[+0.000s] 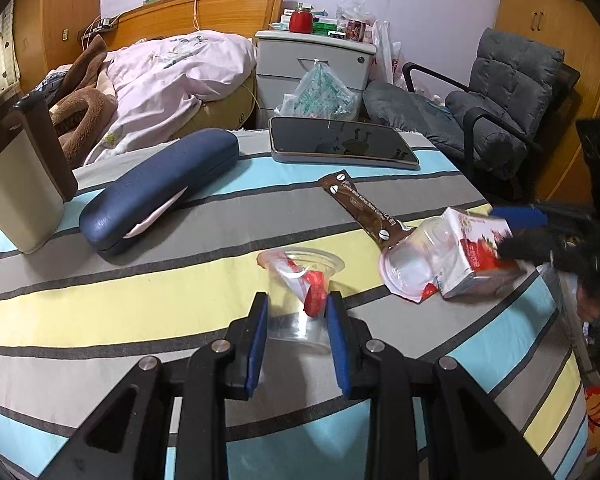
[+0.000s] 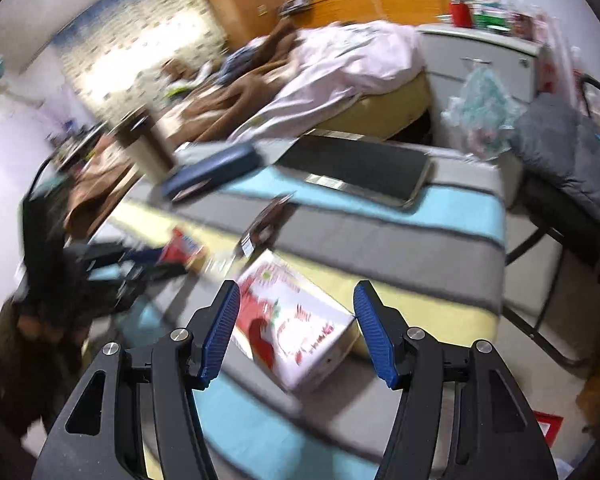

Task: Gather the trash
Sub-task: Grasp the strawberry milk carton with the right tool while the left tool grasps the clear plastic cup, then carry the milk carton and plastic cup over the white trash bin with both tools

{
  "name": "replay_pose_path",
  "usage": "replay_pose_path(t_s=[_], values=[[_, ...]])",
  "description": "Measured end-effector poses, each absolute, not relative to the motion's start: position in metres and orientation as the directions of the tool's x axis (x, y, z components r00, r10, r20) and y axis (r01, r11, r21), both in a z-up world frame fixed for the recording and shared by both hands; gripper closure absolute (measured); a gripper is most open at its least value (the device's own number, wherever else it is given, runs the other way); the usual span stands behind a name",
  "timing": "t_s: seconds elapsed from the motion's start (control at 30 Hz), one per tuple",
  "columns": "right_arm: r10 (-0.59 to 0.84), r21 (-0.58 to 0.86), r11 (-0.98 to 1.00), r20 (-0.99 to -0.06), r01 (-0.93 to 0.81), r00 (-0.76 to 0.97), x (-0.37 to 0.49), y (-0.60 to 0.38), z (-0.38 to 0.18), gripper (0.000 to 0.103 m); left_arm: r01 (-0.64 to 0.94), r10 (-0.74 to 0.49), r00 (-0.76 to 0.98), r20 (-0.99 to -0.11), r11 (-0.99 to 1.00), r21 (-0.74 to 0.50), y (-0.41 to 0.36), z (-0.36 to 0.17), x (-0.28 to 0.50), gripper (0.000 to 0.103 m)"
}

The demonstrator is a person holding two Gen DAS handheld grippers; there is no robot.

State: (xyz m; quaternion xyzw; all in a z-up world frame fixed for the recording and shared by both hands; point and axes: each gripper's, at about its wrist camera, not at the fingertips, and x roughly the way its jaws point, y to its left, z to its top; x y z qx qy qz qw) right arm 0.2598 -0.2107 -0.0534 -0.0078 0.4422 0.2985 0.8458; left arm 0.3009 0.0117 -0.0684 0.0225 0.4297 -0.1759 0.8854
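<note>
Clearly, your left gripper (image 1: 296, 312) pinched the clear cup (image 1: 300, 280) with a red wrapper inside, serving as a bin. Your right gripper (image 2: 296, 328) stood spread around the carton (image 2: 296, 328), probably not yet touching, on the near right of the striped cloth (image 1: 140, 288).

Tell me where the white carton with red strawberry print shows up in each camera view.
Left wrist view: the white carton with red strawberry print lies at right of centre on the striped cloth, near the right hand-held gripper.
Right wrist view: it sits low in the centre, between that gripper's open fingers.
Shared landmark: the dark flat tablet lies beyond it in both.
</note>
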Motion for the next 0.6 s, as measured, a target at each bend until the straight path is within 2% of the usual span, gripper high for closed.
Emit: replay_pose_path(t_s=[0.13,0.23,0.43,0.6], values=[[0.463,0.164,0.785,-0.795,-0.598,0.391,0.237,-0.193,-0.055,0.042,0.327,-0.297,0.567,-0.768,0.937,-0.120,0.014,-0.069,0.300,0.072],[0.397,0.059,0.804,-0.794,-0.592,0.461,0.234,-0.183,-0.053,0.042,0.325,-0.295,0.568,-0.768,0.938,-0.120,0.015,-0.068,0.299,0.072],[0.340,0.010,0.817,-0.815,-0.576,0.469,0.250,-0.165,-0.065,0.042,0.323,-0.292,0.566,-0.771,0.939,-0.118,0.016,-0.069,0.299,0.072],[0.334,0.053,0.852,-0.820,-0.521,0.464,0.247,-0.176,-0.066,0.042,0.324,-0.287,0.571,-0.769,0.940,-0.111,0.016,-0.067,0.295,0.072]])
